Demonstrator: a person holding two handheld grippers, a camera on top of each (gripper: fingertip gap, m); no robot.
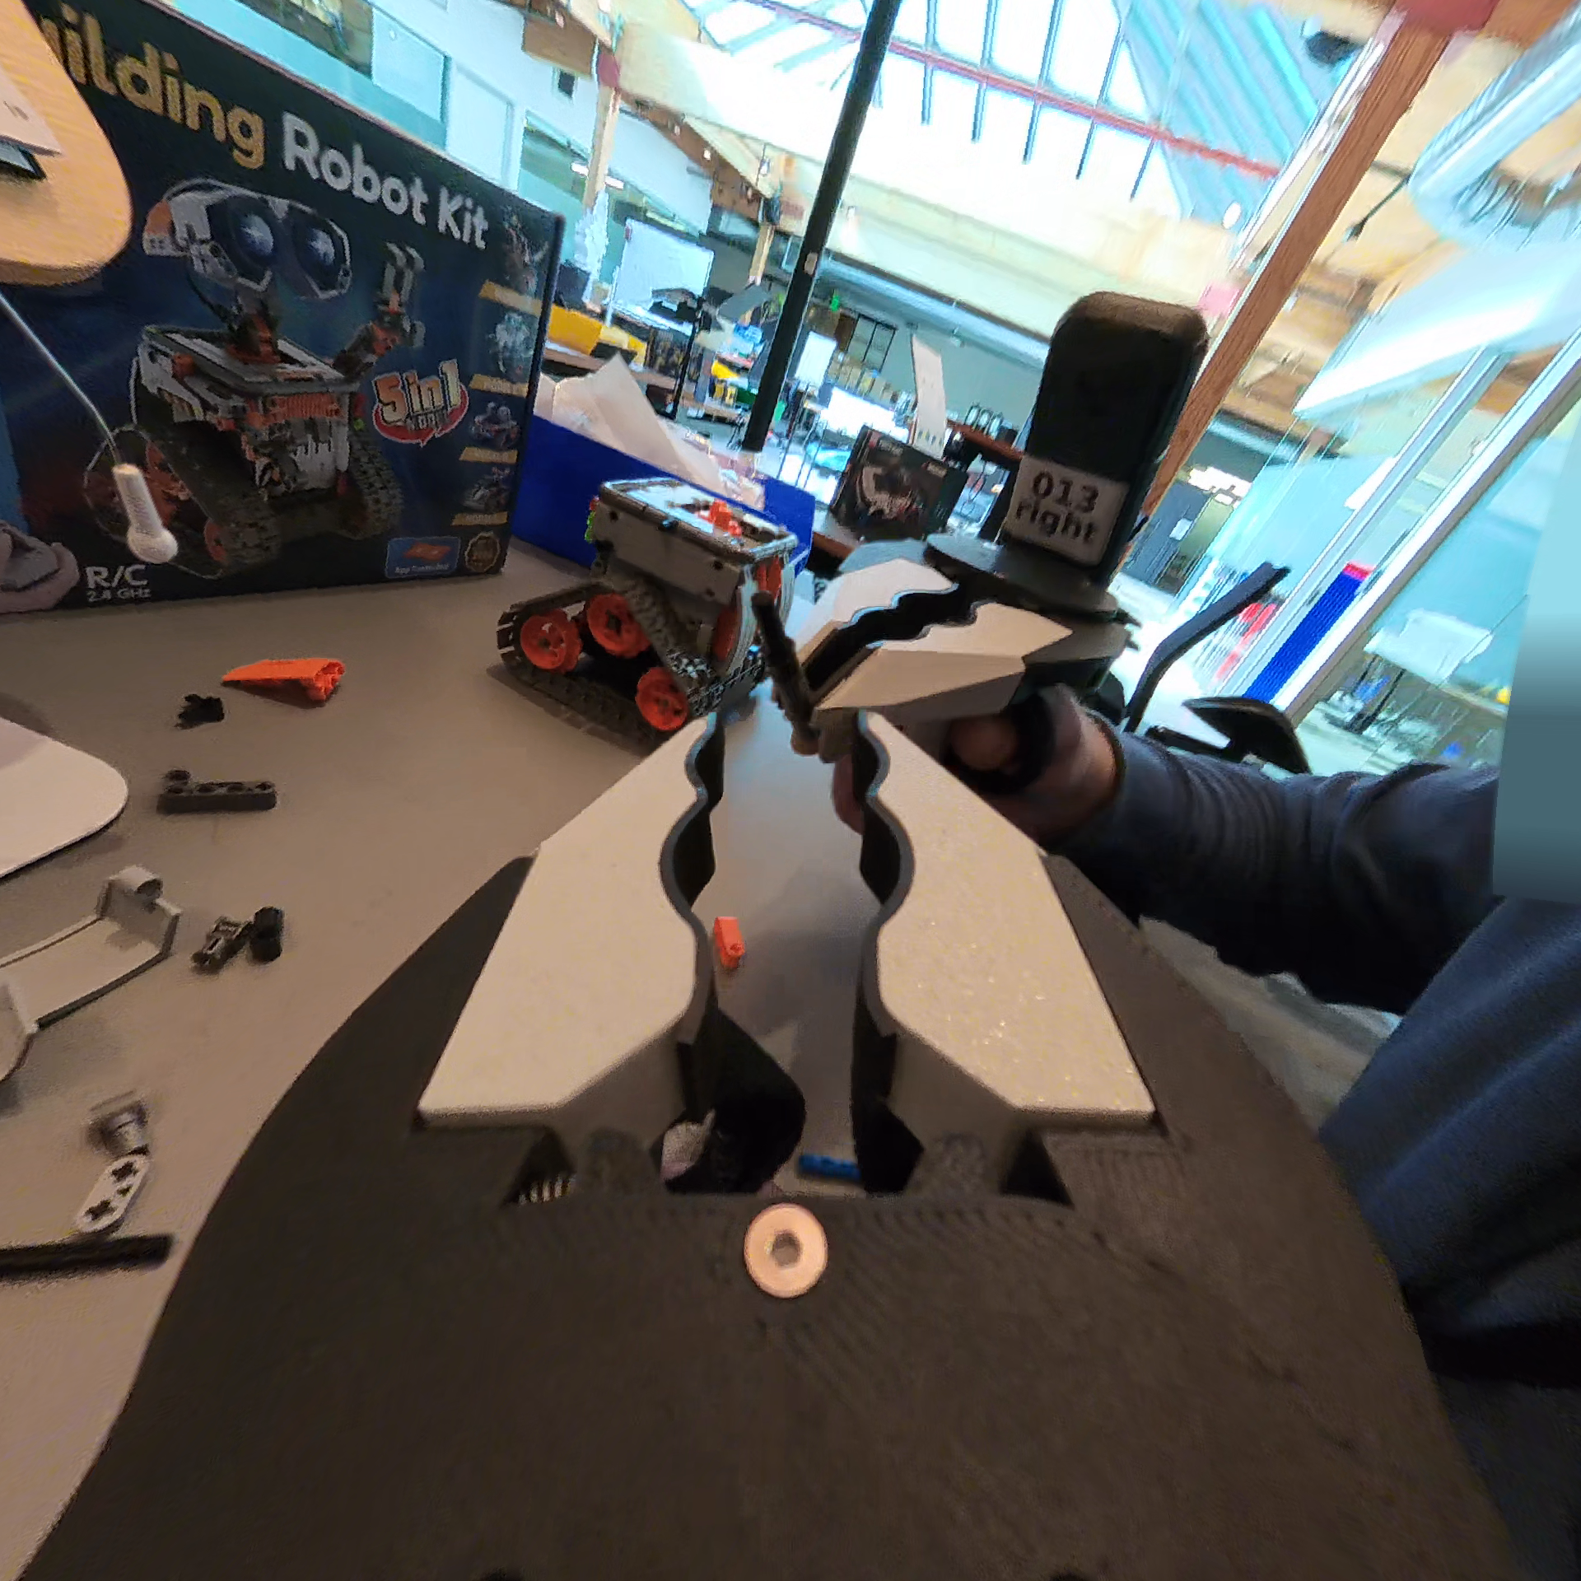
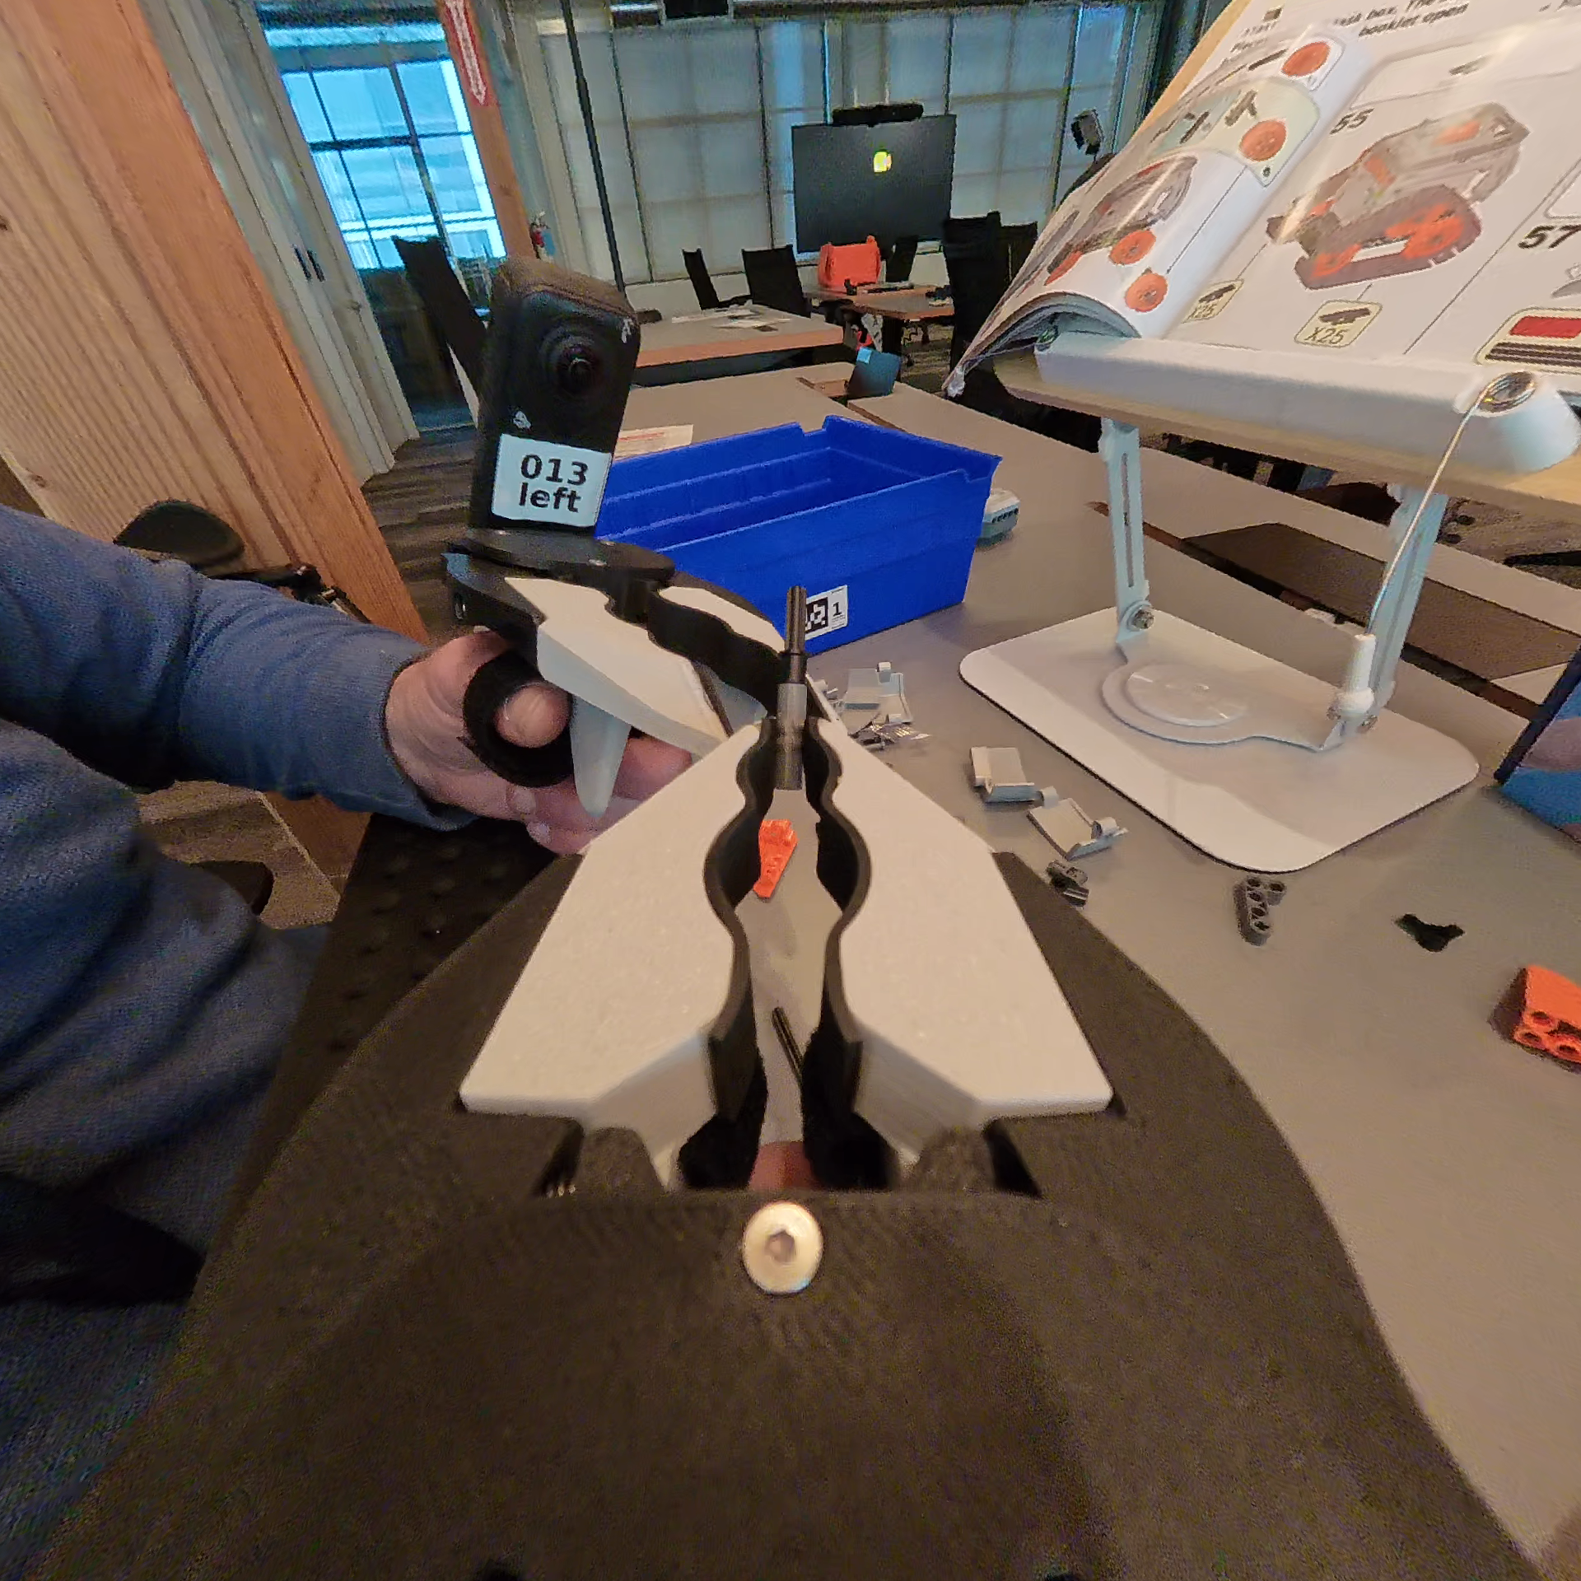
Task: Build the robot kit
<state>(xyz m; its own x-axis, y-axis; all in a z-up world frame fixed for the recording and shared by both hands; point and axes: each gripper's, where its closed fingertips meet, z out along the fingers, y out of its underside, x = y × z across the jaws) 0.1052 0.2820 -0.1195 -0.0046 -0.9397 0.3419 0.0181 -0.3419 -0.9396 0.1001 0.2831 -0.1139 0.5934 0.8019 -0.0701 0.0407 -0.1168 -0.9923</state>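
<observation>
My right gripper (image 2: 791,737) is shut on a dark axle pin (image 2: 791,710) that stands upright out of its fingertips. In the left wrist view the right gripper (image 1: 813,677) holds the pin (image 1: 783,667) right beside a tracked toy robot model (image 1: 650,624) with orange wheels. My left gripper (image 1: 787,736) is open and empty, its fingertips just below the pin and the right gripper's tips. It also shows in the right wrist view (image 2: 753,693), held by a hand in a blue sleeve. A small orange piece (image 1: 727,941) lies on the table beneath the left fingers.
Kit box (image 1: 257,342) stands at the back left; a blue bin (image 2: 796,530) is behind. A white book stand (image 2: 1215,744) holds an open instruction booklet (image 2: 1326,171). Loose parts lie on the grey table: orange wedge (image 1: 287,678), black beam (image 1: 218,794), grey pieces (image 2: 1001,774), orange brick (image 2: 1544,1014). The small orange piece (image 1: 727,941) is about 15 centimetres from both grippers' fingertips.
</observation>
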